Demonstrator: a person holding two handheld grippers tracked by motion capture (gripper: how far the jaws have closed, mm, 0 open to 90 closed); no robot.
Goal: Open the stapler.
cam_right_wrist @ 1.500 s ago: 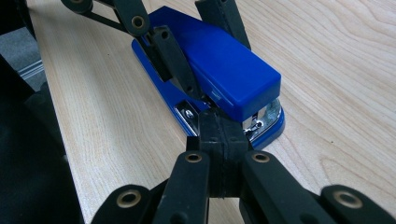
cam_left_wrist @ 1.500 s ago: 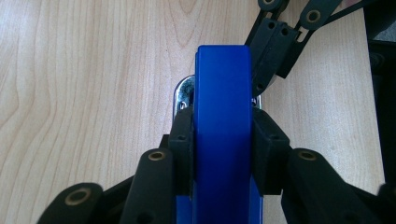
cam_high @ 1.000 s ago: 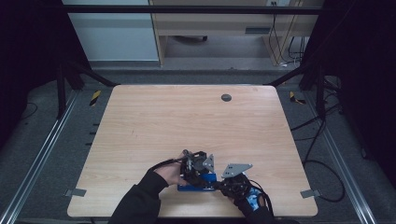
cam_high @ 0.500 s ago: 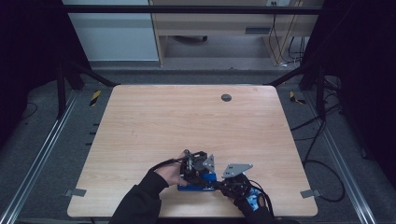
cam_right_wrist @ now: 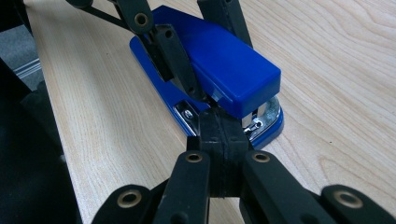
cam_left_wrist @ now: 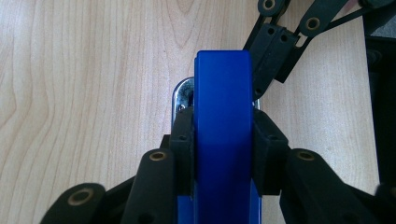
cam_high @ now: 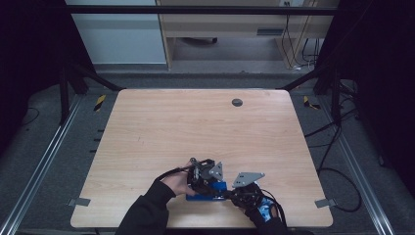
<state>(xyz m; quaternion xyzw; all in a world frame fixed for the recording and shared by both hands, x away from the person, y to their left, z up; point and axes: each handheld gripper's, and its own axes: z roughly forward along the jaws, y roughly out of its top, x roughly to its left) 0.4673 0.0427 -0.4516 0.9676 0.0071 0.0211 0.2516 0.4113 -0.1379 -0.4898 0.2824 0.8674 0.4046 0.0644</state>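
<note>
A blue stapler lies on the wooden table close to its front edge. My left gripper comes down over it. In the left gripper view its jaws have just been closing, and the pads now press both sides of the stapler. My right gripper reaches in from the right. In the right gripper view the right gripper is shut with nothing between its tips, which rest against the metal mouth of the stapler. The left gripper's fingers straddle the blue body.
A small round grommet sits in the table near its far edge. The table's front edge runs just below both hands. Black frame posts and cables stand around the table, and bare wood stretches behind the stapler.
</note>
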